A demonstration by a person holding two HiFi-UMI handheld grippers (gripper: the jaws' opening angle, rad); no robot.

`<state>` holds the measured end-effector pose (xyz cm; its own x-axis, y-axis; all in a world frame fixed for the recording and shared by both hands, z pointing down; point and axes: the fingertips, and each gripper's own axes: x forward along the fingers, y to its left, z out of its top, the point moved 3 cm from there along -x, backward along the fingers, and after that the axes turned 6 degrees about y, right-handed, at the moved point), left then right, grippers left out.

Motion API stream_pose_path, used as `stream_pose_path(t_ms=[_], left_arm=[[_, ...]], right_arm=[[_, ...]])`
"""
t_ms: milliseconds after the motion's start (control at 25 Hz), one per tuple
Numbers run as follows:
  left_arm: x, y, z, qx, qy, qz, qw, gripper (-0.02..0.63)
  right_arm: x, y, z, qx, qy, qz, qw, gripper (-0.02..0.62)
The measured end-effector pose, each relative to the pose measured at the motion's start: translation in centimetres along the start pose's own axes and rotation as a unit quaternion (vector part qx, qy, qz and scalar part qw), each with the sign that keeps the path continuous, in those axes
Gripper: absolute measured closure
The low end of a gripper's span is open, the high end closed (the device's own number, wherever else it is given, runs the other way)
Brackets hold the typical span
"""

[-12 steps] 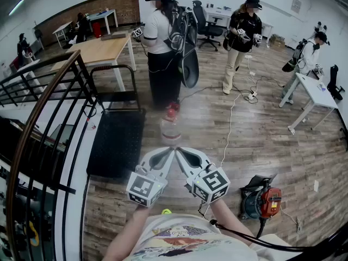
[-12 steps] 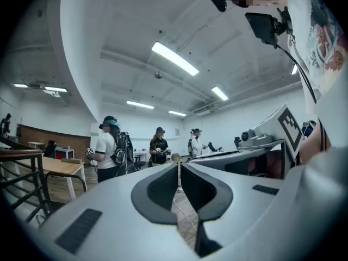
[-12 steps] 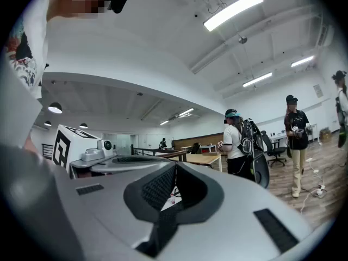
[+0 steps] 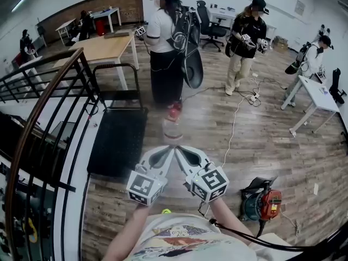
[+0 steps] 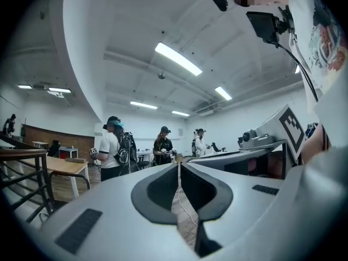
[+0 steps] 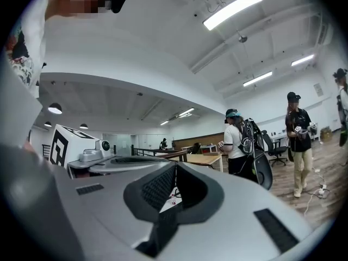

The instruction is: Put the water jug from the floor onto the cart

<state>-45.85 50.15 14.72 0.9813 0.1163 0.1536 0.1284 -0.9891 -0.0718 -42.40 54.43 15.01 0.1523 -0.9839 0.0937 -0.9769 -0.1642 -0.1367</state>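
The water jug point(image 4: 172, 128), clear with a red cap, stands on the wooden floor just beyond my two grippers. The black flat cart point(image 4: 116, 143) lies to its left, with its push handle point(image 4: 114, 68) at the far end. My left gripper point(image 4: 170, 150) and right gripper point(image 4: 179, 150) are held side by side, tips nearly touching, a short way short of the jug. Both are shut with nothing in them. The left gripper view shows its jaws point(image 5: 178, 170) closed together, and the right gripper view shows the same point(image 6: 175, 170). Neither gripper view shows the jug.
A dark stair railing point(image 4: 43, 118) runs along the left. A person in a white shirt point(image 4: 163, 48) stands right behind the jug, others farther back. A wooden table point(image 4: 103, 48) is behind the cart. A red-and-black machine point(image 4: 262, 200) and a white cable point(image 4: 232, 129) lie on the right.
Grippers, jug and cart keep their places. Only the head view has shifted slightly, and the people at the back have moved a little.
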Motion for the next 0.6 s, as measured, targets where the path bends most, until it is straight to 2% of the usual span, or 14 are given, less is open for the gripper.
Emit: stream_pose_path(t_ms=[600], left_arm=[[-0.8, 2.1, -0.9, -0.005, 0.011, -0.022, 0.9997, 0.583]], right_arm=[[2.1, 1.1, -0.6, 0.01, 0.017, -0.01, 1.0, 0.574]])
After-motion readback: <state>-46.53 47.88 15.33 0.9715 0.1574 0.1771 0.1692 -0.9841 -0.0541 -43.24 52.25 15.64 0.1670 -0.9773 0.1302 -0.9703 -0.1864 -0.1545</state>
